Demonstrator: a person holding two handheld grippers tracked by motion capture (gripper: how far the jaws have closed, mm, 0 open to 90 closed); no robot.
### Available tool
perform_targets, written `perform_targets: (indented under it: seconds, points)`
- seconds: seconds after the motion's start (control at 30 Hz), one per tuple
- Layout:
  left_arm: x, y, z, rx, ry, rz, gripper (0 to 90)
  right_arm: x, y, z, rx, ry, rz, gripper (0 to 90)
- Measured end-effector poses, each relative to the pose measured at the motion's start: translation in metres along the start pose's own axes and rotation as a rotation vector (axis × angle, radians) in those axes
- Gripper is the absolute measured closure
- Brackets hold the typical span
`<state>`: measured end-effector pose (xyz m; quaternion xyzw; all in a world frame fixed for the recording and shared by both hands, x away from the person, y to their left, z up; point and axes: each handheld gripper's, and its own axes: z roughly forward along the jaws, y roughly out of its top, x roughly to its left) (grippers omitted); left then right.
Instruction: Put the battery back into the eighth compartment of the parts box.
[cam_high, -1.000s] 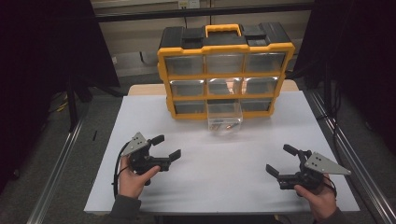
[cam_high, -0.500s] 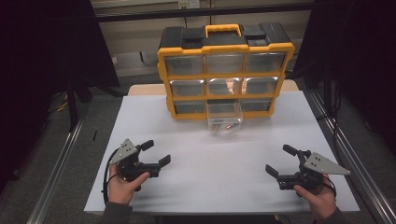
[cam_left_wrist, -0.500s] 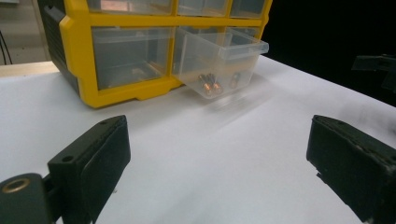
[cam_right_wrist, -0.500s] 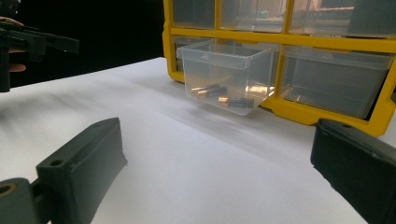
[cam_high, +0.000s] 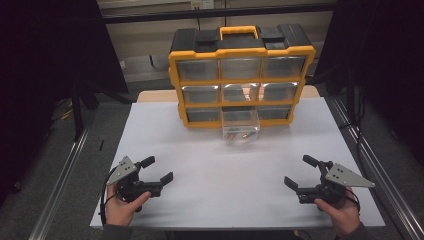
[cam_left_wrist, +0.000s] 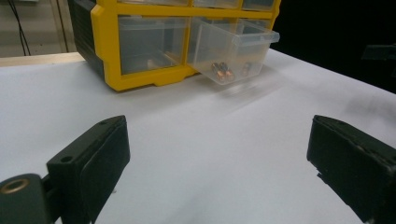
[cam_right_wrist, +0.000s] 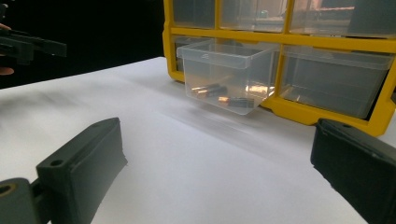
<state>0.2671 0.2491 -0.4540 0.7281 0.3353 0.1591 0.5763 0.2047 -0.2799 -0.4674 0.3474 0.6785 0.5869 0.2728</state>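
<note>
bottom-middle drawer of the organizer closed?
No: in the high view the clear bottom-middle drawer sticks out from the yellow organizer over the white table, with small batteries inside.

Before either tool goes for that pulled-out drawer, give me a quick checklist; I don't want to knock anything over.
1. Left tool free: ok, jaws wide apart, nothing between them.
2. Right tool free: ok, jaws wide apart, nothing held.
3. Drawer reachable: ok, the bottom middle one is pulled out of the yellow organizer and tilts down toward the table.
4. Drawer contents: ok, a few small batteries lie at its lower front.
5. Path to the drawer: ok, bare white table between both tools and it.
6. Drawer seated firmly in its slot: cannot tell, the rear end is hidden inside the frame.
</note>
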Motion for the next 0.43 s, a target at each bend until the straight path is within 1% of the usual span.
perform_targets:
  seconds: [0.03, 0.07, 0.1, 0.13, 0.17, 0.23, 0.27, 0.3, 0.33, 0.37, 0.43]
  points:
    - [-0.0003, -0.0010, -0.0006, 0.001, 0.002, -0.001, 5.6, 0.0001, 0.0000, 0.0000, 0.000, 0.000, 0.000, 2.3]
    - [-0.0005, -0.0026, -0.0013, 0.003, 0.012, 0.005, 5.6, 0.0005, 0.0000, 0.0002, 0.000, -0.001, 0.004, 2.3]
    - [-0.0009, -0.0039, -0.0016, 0.001, 0.012, -0.003, 5.6, 0.0011, 0.0001, 0.0006, -0.004, -0.003, 0.013, 2.3]
    - [-0.0001, -0.0048, -0.0026, 0.008, 0.012, 0.006, 5.6, 0.0012, 0.0001, 0.0006, -0.002, 0.000, 0.011, 2.3]
    - [-0.0005, -0.0056, -0.0029, 0.006, 0.014, -0.003, 5.4, 0.0011, 0.0000, 0.0006, 0.000, 0.002, 0.008, 2.3]
    - [-0.0006, -0.0066, -0.0034, 0.008, 0.021, 0.003, 5.2, 0.0014, -0.0001, 0.0006, 0.007, -0.001, 0.009, 2.3]
    - [0.0010, -0.0071, -0.0038, 0.016, -0.004, 0.009, 5.2, 0.0014, -0.0002, 0.0007, 0.006, -0.001, 0.008, 2.3]
    - [0.0009, -0.0076, -0.0034, 0.008, -0.013, 0.001, 4.6, 0.0013, -0.0002, 0.0007, 0.004, -0.002, 0.006, 2.3]
    - [-0.0003, -0.0077, -0.0034, 0.008, 0.018, -0.002, 4.5, 0.0013, -0.0002, 0.0007, 0.005, -0.001, 0.006, 2.3]
    - [-0.0004, -0.0077, -0.0034, 0.009, 0.026, 0.004, 4.5, 0.0015, -0.0002, 0.0005, 0.009, -0.002, 0.009, 2.3]
    - [-0.0003, -0.0081, -0.0023, 0.015, 0.014, 0.005, 4.4, 0.0007, -0.0005, 0.0007, 0.009, -0.004, 0.003, 2.2]
